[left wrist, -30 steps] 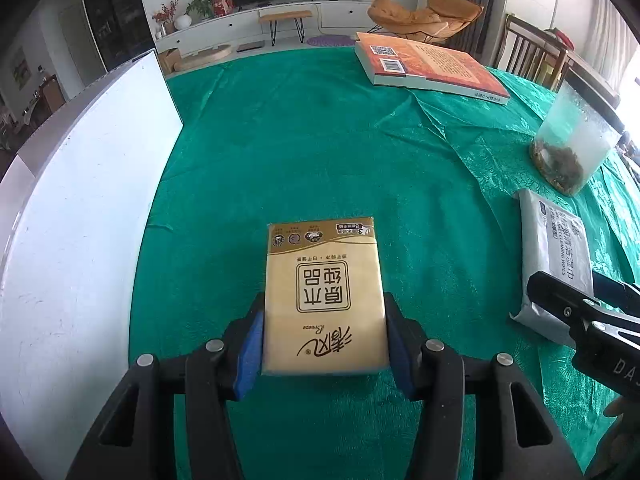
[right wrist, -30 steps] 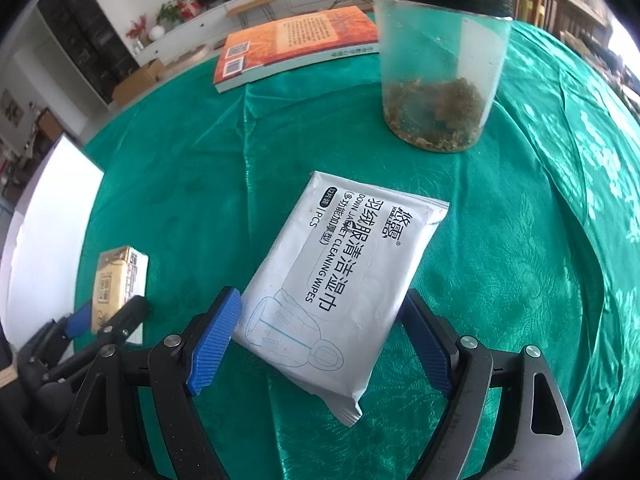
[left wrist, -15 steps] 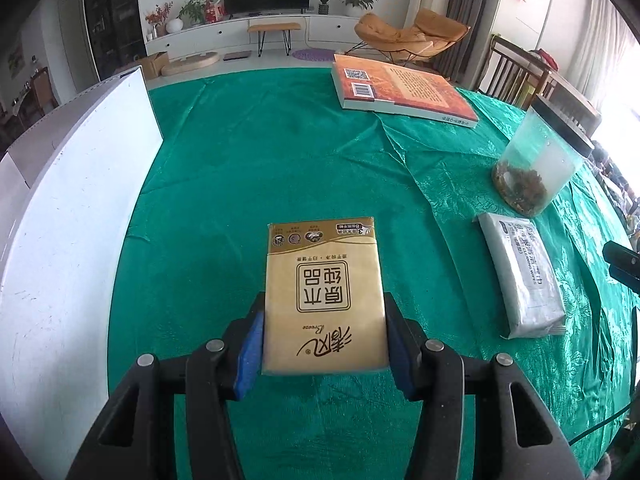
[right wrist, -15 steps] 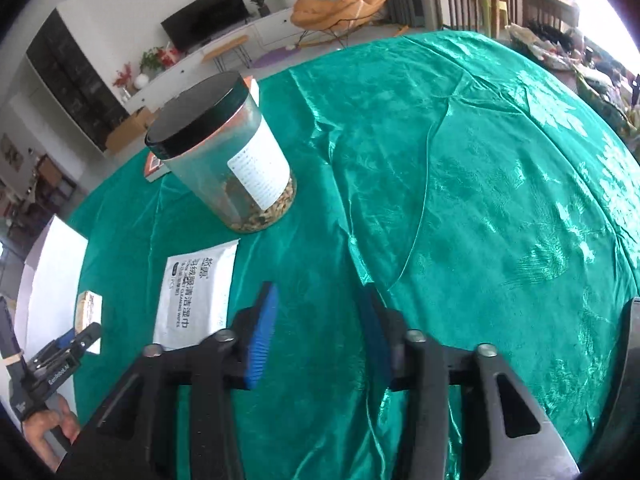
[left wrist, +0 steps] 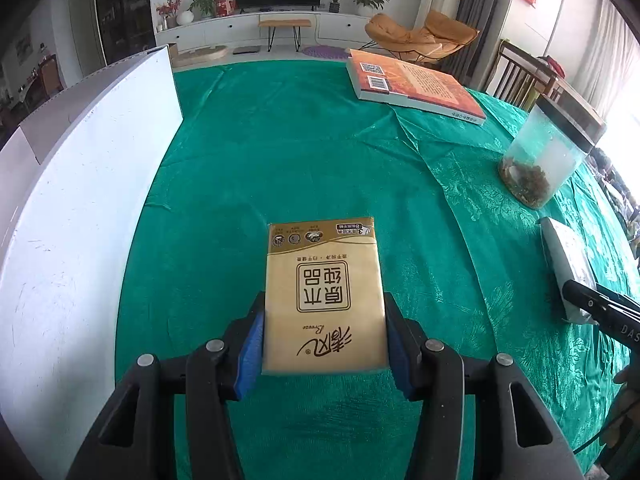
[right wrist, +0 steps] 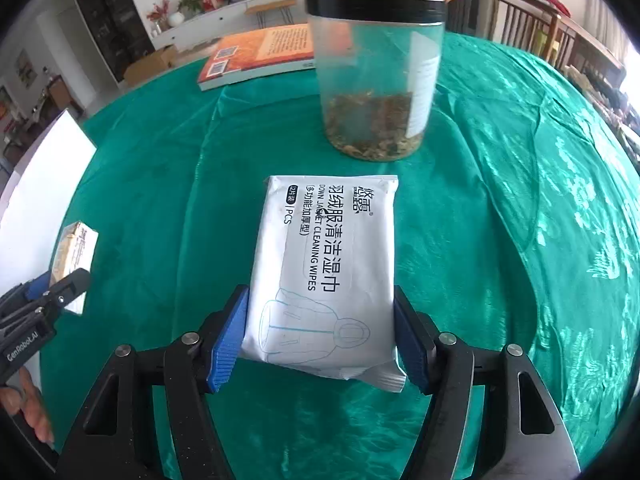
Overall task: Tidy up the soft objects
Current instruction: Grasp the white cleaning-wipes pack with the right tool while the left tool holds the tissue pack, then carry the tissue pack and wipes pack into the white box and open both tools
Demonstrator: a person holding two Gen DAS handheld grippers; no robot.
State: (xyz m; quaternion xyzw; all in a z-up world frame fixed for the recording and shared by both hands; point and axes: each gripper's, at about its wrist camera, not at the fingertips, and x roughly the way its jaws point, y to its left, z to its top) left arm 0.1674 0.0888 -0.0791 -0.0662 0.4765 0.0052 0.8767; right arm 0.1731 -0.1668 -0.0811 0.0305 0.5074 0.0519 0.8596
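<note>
Gold tissue pack [left wrist: 323, 300] has brown lettering, sits flat and lengthwise, its near end pinched between blue pads. White wet wipes pack [right wrist: 325, 268] with a jacket drawing lies flat on the green cloth, crimped end nearest, printed face up.

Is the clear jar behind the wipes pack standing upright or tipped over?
Upright. The clear jar stands on its base on the green tablecloth, black lid on top, contents settled at the bottom.

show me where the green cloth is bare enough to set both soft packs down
Widest bare stretch: the green tablecloth between the white upright board, the orange paperback book and the tan tissue pack. Crowded on the right, where the white wipes pack lies just in front of the clear black-lidded jar.
</note>
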